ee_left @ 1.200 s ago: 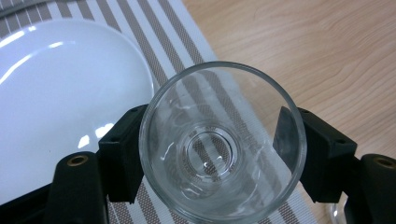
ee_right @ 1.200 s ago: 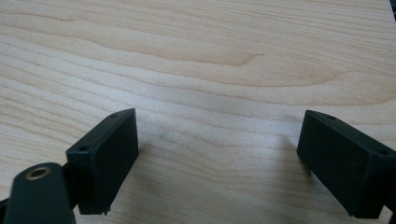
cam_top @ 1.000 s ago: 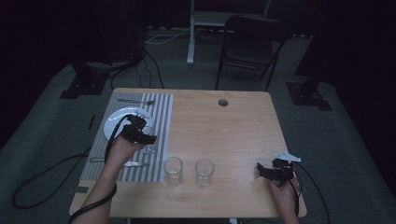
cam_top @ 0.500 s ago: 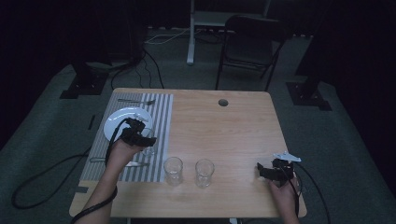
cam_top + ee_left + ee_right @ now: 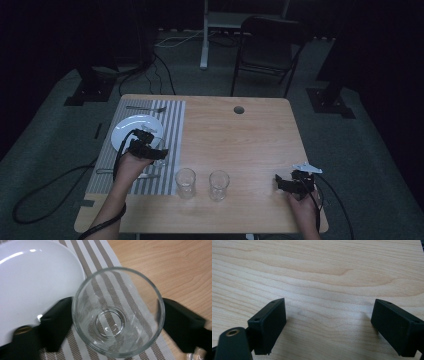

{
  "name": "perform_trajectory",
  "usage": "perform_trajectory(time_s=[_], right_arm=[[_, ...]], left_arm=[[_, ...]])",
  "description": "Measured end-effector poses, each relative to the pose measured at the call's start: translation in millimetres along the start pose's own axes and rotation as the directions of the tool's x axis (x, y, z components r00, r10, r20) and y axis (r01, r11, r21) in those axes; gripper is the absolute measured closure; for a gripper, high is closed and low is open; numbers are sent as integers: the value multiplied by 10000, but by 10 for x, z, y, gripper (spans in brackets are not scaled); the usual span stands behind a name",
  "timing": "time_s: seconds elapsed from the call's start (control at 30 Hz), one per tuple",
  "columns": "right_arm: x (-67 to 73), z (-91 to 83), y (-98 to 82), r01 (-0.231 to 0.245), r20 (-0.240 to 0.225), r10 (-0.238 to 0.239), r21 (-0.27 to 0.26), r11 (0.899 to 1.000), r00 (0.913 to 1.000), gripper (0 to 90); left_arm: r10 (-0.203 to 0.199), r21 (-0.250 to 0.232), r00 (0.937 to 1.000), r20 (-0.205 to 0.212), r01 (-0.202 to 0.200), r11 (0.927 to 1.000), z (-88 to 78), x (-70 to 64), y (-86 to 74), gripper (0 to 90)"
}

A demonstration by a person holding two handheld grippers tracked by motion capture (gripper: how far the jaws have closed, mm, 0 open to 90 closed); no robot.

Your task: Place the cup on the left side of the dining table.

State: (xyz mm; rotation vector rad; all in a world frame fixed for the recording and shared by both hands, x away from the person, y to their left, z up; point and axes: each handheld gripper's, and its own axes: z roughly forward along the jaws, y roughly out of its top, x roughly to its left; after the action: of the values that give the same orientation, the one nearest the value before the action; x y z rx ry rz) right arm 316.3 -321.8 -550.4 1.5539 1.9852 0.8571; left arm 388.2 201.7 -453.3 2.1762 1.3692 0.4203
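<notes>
Since a second ago the left tongs (image 5: 117,322) have just been opening: they now stand spread on either side of a clear glass (image 5: 118,312), the pads just clear of its wall. The hand has barely shifted. The glass stands upright and empty on the striped placemat (image 5: 87,255), just beside the white plate (image 5: 32,280), which is also bare. Two more empty glasses (image 5: 185,182) (image 5: 219,185) stand side by side on the wooden counter (image 5: 240,140) near its front edge. The right tongs (image 5: 328,320) rest spread over bare wood, unmoved. A fork (image 5: 145,108) lies at the mat's far end. Beyond, a dark folding chair (image 5: 267,47) stands on grey floor.
</notes>
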Motion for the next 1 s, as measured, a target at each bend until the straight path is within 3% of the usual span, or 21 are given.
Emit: perform_trajectory(time_s=[0.13,0.17,0.2,0.47,0.63,0.67,0.9,1.0], right_arm=[[0,0,0,-1,1,1,3,10000,10000,123],[0,0,0,0,1,0,-1,10000,10000,123],[0,0,0,-3,1,3,-3,10000,10000,123],[0,0,0,2,0,-2,0,10000,10000,123],[0,0,0,-1,2,1,1,10000,10000,123],[0,0,0,-3,2,3,1,10000,10000,123],[0,0,0,-2,1,2,-4,10000,10000,123],[0,0,0,5,2,-5,-4,10000,10000,123]], left_arm=[[-77,-28,10000,43,77,10000,13,-1,-33,92],[-253,40,9988,421,252,9997,28,17,-54,49],[-327,16,9983,489,326,9995,26,30,-68,2],[-626,-819,9980,-104,615,9947,-34,57,-163,3],[-366,-987,9988,-336,331,9946,-61,58,-242,3],[-536,-1029,9981,-297,503,9934,-63,74,-278,3],[-626,-952,9951,-765,552,9939,-54,109,-426,3],[-853,-1023,9930,-819,767,9918,-61,136,-508,3]])
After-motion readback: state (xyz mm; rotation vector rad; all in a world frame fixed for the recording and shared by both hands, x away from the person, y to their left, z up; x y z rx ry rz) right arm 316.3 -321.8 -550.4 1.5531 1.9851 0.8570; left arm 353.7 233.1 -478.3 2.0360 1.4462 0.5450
